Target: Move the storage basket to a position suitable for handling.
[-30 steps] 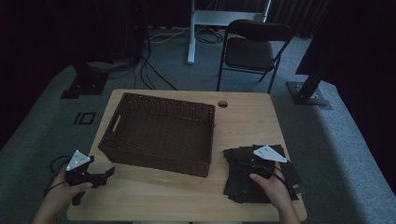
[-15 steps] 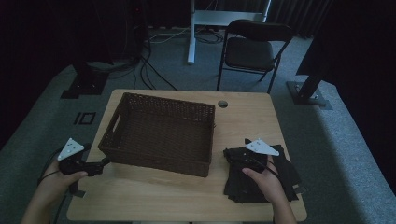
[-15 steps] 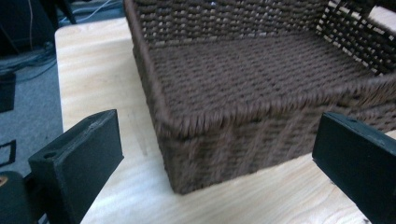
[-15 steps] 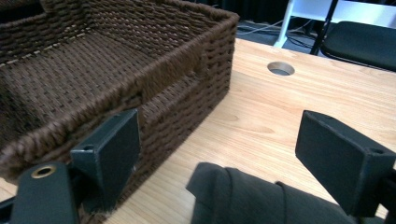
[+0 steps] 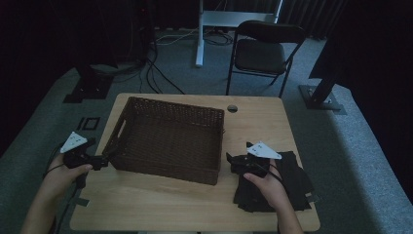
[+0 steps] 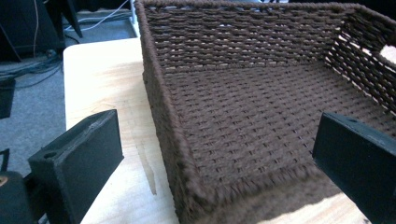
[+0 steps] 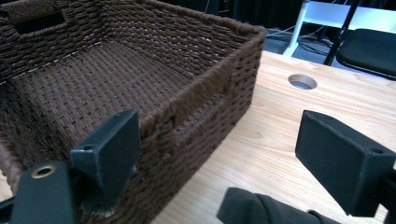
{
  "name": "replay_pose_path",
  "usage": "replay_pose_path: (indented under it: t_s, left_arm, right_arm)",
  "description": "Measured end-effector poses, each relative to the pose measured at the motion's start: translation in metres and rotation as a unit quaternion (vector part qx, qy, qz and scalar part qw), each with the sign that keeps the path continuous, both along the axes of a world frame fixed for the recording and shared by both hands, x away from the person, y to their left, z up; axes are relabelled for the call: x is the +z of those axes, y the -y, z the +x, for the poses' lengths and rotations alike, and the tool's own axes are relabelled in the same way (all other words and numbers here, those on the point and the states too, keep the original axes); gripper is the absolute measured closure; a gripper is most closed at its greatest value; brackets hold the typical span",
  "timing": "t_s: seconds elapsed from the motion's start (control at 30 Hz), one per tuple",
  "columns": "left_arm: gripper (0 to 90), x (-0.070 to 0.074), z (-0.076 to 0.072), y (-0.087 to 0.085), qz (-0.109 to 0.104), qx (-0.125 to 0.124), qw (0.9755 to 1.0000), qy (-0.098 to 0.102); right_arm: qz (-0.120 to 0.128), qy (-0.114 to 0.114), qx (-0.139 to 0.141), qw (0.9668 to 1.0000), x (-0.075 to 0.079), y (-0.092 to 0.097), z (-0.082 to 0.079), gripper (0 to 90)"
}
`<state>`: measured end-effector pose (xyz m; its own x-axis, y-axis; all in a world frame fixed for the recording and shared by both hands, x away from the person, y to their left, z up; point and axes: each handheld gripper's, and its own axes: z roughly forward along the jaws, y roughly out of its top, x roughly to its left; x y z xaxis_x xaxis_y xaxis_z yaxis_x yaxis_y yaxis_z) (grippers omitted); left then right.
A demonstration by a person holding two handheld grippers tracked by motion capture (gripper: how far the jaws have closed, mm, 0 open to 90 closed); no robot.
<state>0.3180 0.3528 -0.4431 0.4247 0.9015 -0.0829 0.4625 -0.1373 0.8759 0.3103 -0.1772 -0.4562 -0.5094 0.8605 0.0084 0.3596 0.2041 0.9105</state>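
Note:
An empty brown wicker basket (image 5: 168, 139) stands in the middle of the wooden table (image 5: 160, 204). My left gripper (image 5: 108, 157) sits at the basket's near left corner, open; in the left gripper view that gripper (image 6: 219, 158) straddles the basket's corner (image 6: 187, 186). A pile of black cloth (image 5: 292, 180) lies at the table's near right. My right gripper (image 5: 231, 163) hovers over the pile's left edge, pointing at the basket's right wall. In the right gripper view that gripper (image 7: 224, 154) is open and empty, with the basket (image 7: 116, 79) ahead and a black cloth (image 7: 252, 207) below.
A round cable hole (image 5: 232, 108) is in the table near its far edge, also visible as the hole (image 7: 302, 82) beyond the right gripper. A black folding chair (image 5: 265, 51) and a white desk leg (image 5: 199, 34) stand behind the table. Cables and stand bases lie on the grey floor.
The right gripper slid left off the cloth pile toward the basket's right wall. The left gripper moved forward, closer to the basket's near left corner.

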Motion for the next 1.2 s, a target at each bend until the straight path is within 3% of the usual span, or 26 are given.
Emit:
replay_pose_path:
  t_s: [0.17, 0.27, 0.43, 0.47, 0.57, 0.67, 0.73, 0.9, 1.03, 1.07, 1.13, 1.2]
  left_arm:
    - [6.8, -0.006, 0.012, -0.004, -0.009, 0.027, 0.9996, -0.005]
    - [6.8, -0.011, 0.018, -0.005, -0.019, 0.031, 0.9993, -0.012]
    - [8.1, -0.015, 0.024, -0.006, -0.017, 0.044, 0.9988, -0.01]
    - [8.1, -0.017, 0.027, -0.006, -0.021, 0.056, 0.9982, -0.012]
    - [20.9, -0.018, 0.029, -0.008, -0.014, 0.104, 0.9944, 0.012]
    - [27.6, -0.021, 0.032, -0.007, -0.038, 0.108, 0.9934, 0.01]
    - [30.4, -0.023, 0.033, -0.005, -0.024, 0.101, 0.9945, 0.009]
    - [32.0, -0.029, 0.035, -0.003, -0.024, 0.085, 0.9959, -0.021]
    - [43.3, -0.031, 0.033, -0.001, -0.021, 0.078, 0.996, -0.038]
    - [45.6, -0.031, 0.032, 0.0, -0.017, 0.077, 0.9963, -0.034]
    - [55.5, -0.031, 0.031, 0.001, -0.021, 0.076, 0.9961, -0.04]
    - [62.7, -0.03, 0.031, 0.004, -0.026, 0.079, 0.9956, -0.042]
  right_arm:
    - [0.009, -0.001, 0.007, 0.9999, 0.0, -0.014, 0.002, 12.9]
    - [0.013, 0.0, 0.012, 0.9998, 0.0, -0.024, 0.003, 12.9]
    - [0.012, 0.001, 0.008, 0.9999, -0.002, -0.037, 0.006, 12.9]
    - [0.012, 0.0, 0.004, 0.9999, -0.004, -0.039, 0.007, 12.9]
    - [0.007, -0.003, -0.002, 1.0, -0.009, -0.05, 0.009, 13.8]
    - [0.005, -0.008, 0.001, 1.0, -0.013, -0.058, 0.009, 20.7]
    - [0.008, -0.011, -0.003, 0.9999, -0.016, -0.061, 0.01, 23.1]
    - [0.017, -0.023, -0.02, 0.9994, -0.016, -0.061, 0.01, 25.5]
    - [0.016, -0.039, -0.013, 0.999, -0.018, -0.062, 0.009, 34.8]
    - [0.017, -0.042, -0.01, 0.9989, -0.018, -0.062, 0.009, 37.6]
    - [0.019, -0.062, -0.015, 0.9978, -0.019, -0.063, 0.008, 41.5]
    - [0.013, -0.065, -0.018, 0.9976, -0.019, -0.063, 0.008, 43.7]
